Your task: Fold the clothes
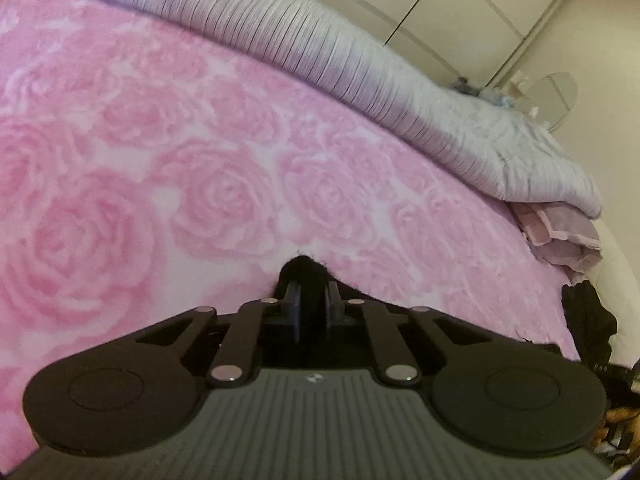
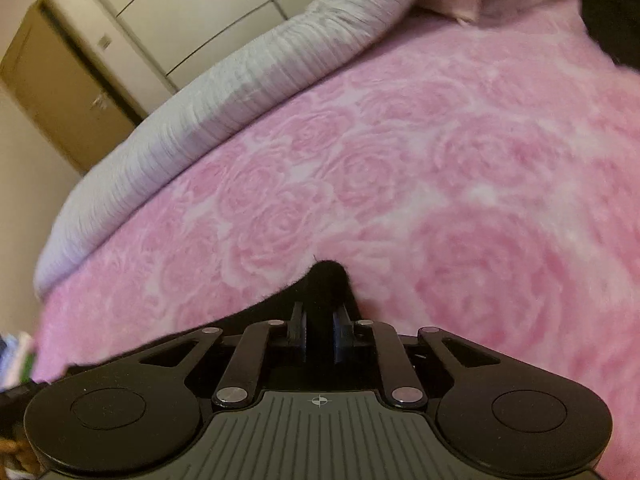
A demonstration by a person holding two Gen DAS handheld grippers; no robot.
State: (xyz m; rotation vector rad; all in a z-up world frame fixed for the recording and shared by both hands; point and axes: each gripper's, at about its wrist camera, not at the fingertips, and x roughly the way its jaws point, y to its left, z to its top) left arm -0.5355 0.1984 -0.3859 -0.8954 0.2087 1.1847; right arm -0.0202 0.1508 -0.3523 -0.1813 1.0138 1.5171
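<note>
Claws seemingly pinching black garment edge

Pink rose bedspread, grey ribbed duvet, cream wardrobe doors, wooden door

Fleece bed blanket: pink, printed all over with large roses in deeper pink on a paler, near-white ground. Pleated quilt along the bed's far edge: pale lilac-grey with fine dark ribbing. Fuzzy knit garment: solid black, no pattern. Folded cloth at the bed's corner: dusty pink, plain. Wardrobe doors: cream.
</note>
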